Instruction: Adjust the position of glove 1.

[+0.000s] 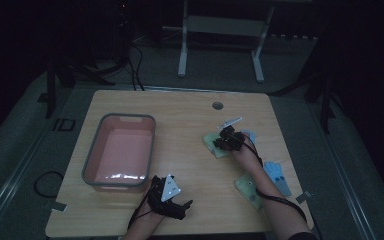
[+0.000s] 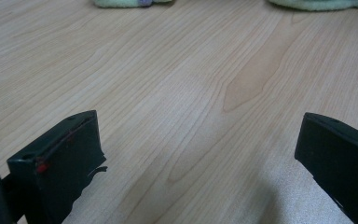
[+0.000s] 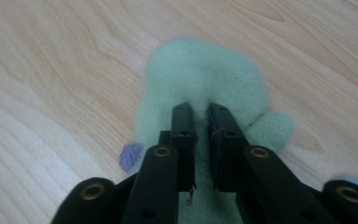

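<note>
Right gripper view: green mitten (image 3: 200,81) flat on bench (image 3: 51,70), long axis running away from right gripper (image 3: 201,119), thumb rightward; fingers pinched on its fabric.

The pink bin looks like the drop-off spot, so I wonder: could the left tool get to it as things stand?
Probably yes. The left tool rests open and empty on the table just beside the near corner of the pink bin, with only bare wood between them.

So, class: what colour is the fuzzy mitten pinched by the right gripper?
Pale green mitten; clearest in the right gripper view.
</note>
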`<state>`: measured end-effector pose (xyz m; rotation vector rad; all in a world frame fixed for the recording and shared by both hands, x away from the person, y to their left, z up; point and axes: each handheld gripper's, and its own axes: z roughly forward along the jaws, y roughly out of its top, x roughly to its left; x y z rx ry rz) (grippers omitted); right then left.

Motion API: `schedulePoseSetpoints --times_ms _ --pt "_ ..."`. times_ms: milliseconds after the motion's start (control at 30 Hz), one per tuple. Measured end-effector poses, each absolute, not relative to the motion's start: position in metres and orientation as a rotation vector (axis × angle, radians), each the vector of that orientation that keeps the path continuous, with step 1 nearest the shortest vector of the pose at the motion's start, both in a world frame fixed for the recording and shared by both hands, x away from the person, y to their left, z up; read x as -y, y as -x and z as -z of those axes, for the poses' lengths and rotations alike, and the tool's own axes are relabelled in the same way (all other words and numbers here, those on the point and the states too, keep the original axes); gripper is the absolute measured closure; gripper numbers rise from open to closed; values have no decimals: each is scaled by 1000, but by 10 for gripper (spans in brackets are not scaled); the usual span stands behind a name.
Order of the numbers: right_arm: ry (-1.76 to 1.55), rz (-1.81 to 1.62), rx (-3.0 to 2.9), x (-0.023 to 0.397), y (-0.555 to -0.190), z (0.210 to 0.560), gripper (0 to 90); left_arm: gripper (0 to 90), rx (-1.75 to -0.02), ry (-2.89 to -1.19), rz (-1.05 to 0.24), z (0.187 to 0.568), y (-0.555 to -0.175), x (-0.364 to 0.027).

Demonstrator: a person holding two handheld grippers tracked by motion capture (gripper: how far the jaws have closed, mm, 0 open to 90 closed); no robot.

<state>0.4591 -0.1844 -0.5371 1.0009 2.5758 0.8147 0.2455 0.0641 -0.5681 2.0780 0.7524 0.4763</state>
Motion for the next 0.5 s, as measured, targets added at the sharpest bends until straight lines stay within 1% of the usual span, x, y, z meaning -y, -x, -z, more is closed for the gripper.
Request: schedulePoseSetpoints --times_ms 167,367,467,500 --pt "-1065 -821 -2515 181 -453 528 855 8 -751 -2080 -478 568 -245 -64" --pt "-1158 -882 -2432 175 -436 501 855 8 -755 -2077 -474 568 -246 -64" --pt "-1184 -924 -2380 169 -421 484 856 8 -753 -2080 -480 568 -245 -64" --pt "-1184 -924 -2380 169 -421 484 856 8 -755 -2079 -482 568 -245 -64"
